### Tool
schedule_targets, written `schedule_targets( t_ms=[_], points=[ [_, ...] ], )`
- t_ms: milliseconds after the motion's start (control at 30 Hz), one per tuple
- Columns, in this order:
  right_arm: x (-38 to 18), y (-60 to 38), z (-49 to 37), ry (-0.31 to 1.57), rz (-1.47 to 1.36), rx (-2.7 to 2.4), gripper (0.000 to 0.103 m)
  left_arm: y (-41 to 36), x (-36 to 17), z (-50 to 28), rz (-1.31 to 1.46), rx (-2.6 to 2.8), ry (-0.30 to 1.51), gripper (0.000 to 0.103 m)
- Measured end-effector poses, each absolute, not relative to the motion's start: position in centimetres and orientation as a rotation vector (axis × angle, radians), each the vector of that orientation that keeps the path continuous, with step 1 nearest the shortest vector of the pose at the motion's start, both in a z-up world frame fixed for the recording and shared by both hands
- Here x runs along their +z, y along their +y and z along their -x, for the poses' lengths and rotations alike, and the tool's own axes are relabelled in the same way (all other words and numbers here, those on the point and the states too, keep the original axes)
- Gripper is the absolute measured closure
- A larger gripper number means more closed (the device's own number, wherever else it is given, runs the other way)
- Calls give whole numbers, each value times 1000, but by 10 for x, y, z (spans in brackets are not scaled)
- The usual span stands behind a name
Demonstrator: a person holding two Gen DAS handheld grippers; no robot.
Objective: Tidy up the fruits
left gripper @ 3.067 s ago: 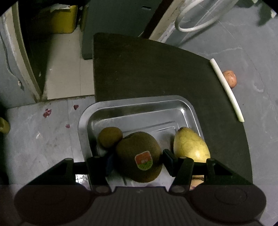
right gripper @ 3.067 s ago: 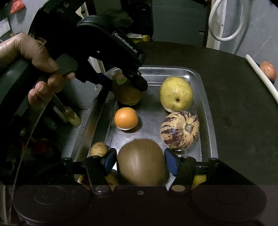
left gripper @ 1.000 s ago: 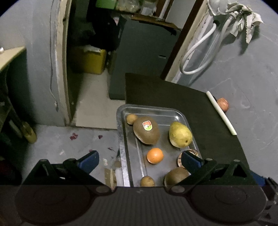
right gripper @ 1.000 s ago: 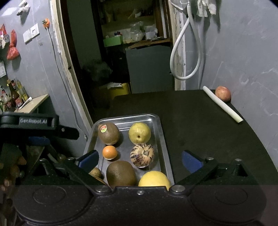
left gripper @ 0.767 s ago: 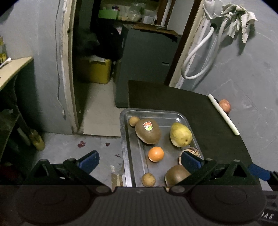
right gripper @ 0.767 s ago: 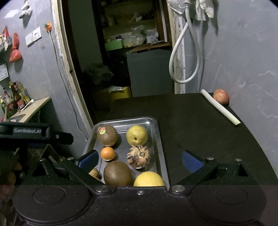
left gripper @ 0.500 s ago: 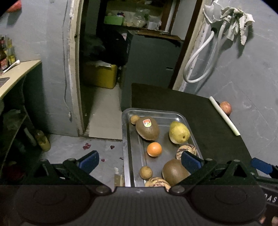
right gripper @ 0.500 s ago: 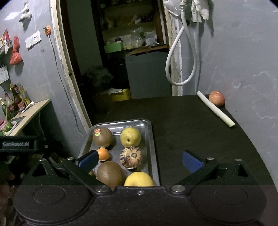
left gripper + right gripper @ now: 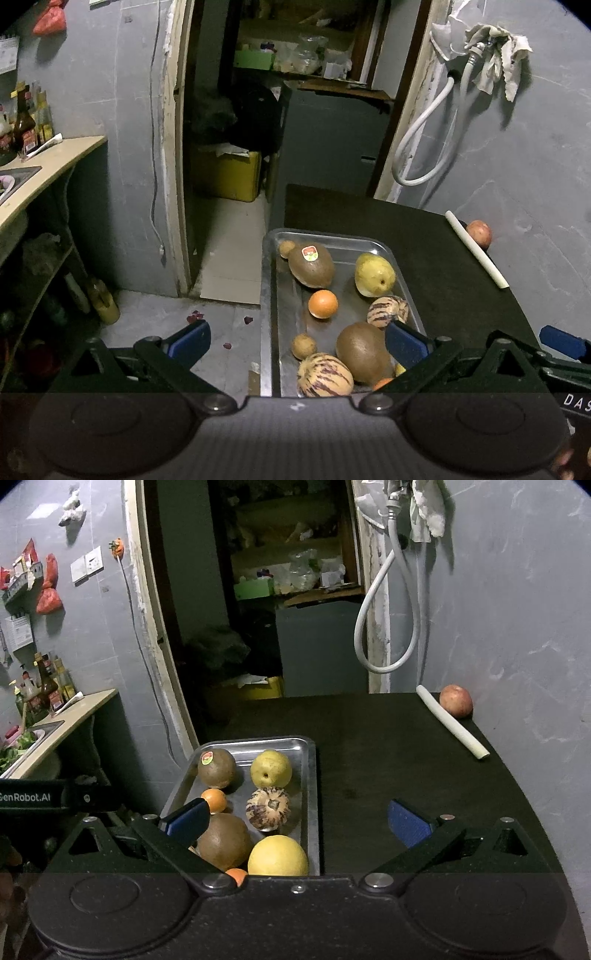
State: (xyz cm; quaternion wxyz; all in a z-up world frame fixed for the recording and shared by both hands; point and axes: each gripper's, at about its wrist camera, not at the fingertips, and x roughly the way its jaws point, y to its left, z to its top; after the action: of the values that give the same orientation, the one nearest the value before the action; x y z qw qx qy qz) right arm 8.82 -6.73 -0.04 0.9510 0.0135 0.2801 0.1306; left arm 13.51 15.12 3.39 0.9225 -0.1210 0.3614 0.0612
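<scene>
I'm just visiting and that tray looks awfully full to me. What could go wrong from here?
Two things, I'd guess. The metal tray sits at the edge of the dark table, its left rim seemingly over the floor, so a nudge might tip it. And the round fruits lie packed together: lifting the orange could set the sticker-marked brown fruit or the striped melon rolling. Both hand-held grippers, left and right, are open and hold nothing.

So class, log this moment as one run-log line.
left gripper: open, empty | right gripper: open, empty | tray: holds fruits | apple: outside tray, on table by white stalk
</scene>
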Motion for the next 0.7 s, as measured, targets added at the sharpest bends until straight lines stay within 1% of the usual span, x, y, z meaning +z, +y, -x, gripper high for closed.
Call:
schedule_targets(
  t_ms=[700],
  points=[
    [0,-93,-48,549,5,314,1,130,32,-79,267,177,725,1]
  ],
)
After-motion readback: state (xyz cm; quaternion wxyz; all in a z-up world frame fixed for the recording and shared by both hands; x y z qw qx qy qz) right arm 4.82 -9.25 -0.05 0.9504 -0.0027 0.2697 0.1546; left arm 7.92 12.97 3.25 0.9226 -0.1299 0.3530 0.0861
